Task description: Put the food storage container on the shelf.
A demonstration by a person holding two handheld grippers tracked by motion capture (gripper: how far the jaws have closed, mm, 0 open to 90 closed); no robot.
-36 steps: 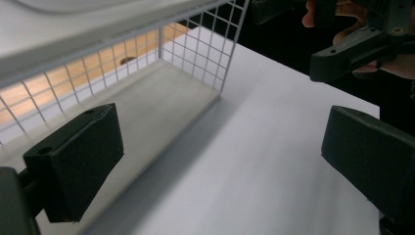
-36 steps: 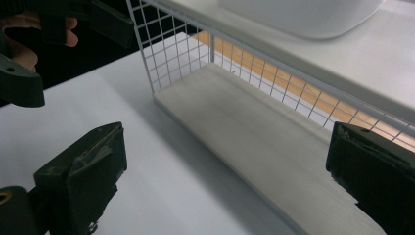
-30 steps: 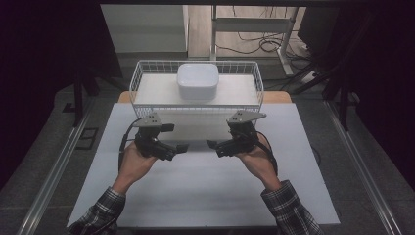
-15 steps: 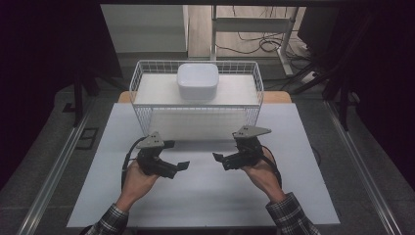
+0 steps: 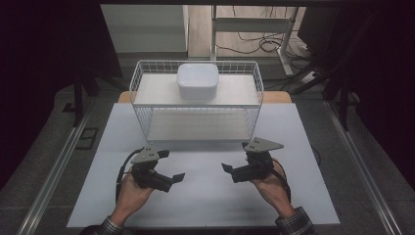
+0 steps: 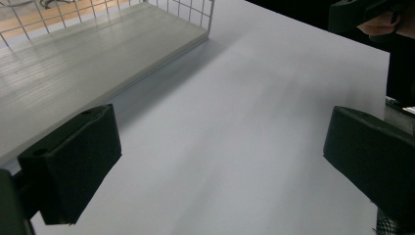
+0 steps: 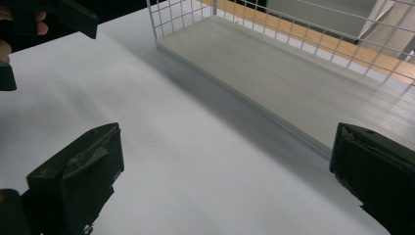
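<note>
Jaws stand wide apart and empty on both the left gripper [image 5: 177, 179] and the right gripper [image 5: 226, 169] — tips facing each other above the white table [image 5: 205, 205]. Beyond them sits the wire basket [image 5: 195, 105], long axis left to right, with a white bowl [image 5: 197, 81] on top.

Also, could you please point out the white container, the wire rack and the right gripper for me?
white container [image 5: 197, 81], high view, middle of its top face.
wire rack [image 5: 196, 116], high view, front mesh wall.
right gripper [image 5: 226, 168], high view, tip of its jaws.
</note>
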